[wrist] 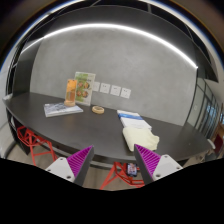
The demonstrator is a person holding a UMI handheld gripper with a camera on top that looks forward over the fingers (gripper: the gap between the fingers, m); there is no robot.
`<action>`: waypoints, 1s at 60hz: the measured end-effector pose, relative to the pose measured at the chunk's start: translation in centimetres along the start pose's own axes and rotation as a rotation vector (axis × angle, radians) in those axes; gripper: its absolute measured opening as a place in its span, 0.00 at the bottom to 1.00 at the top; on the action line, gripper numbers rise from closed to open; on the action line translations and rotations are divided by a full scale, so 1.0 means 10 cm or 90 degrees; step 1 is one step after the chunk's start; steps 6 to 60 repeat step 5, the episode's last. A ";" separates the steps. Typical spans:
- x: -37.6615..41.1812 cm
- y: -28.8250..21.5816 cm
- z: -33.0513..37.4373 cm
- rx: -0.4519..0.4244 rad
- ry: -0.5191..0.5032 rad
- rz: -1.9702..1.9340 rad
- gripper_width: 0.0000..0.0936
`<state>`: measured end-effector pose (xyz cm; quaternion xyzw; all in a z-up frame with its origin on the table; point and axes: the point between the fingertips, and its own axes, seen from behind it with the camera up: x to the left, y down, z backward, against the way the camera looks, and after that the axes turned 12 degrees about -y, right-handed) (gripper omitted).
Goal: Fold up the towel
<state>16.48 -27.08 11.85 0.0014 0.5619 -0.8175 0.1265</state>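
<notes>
Your gripper (112,158) sits low in the frame, fingers spread wide apart with nothing between them. Purple pads (78,158) face inward on each finger; the gap between them shows only the table edge and what is below it.

Towel (137,133): pale, white-cream, bunched and partly folded on the dark table (60,125), right of centre in the frame. It lies just beyond your right finger, close to the near table edge. A blue-and-white piece (129,115) sits at its far end, touching or overlapping it; you cannot tell from here whether it is part of the towel or a separate item.

Left of centre, further back on the table: a flat printed sheet or booklet (62,109), and behind it an upright orange-and-green package (80,89) against the wall. A small roll of tape (99,108) sits near the middle of the table, well apart from the towel.

Grey wall (150,70) behind, with a row of white sockets (110,90) at centre frame. Red frame parts (38,148) show under the table at lower left and between the fingers.
</notes>
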 end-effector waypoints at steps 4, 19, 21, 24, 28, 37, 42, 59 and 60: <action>-0.21 -0.03 -0.16 -0.023 -0.024 -0.031 0.88; -0.27 -0.03 -0.23 -0.029 -0.025 -0.040 0.88; -0.27 -0.03 -0.23 -0.029 -0.025 -0.040 0.88; -0.27 -0.03 -0.23 -0.029 -0.025 -0.040 0.88; -0.27 -0.03 -0.23 -0.029 -0.025 -0.040 0.88; -0.27 -0.03 -0.23 -0.029 -0.025 -0.040 0.88; -0.27 -0.03 -0.23 -0.029 -0.025 -0.040 0.88; -0.27 -0.03 -0.23 -0.029 -0.025 -0.040 0.88; -0.27 -0.03 -0.23 -0.029 -0.025 -0.040 0.88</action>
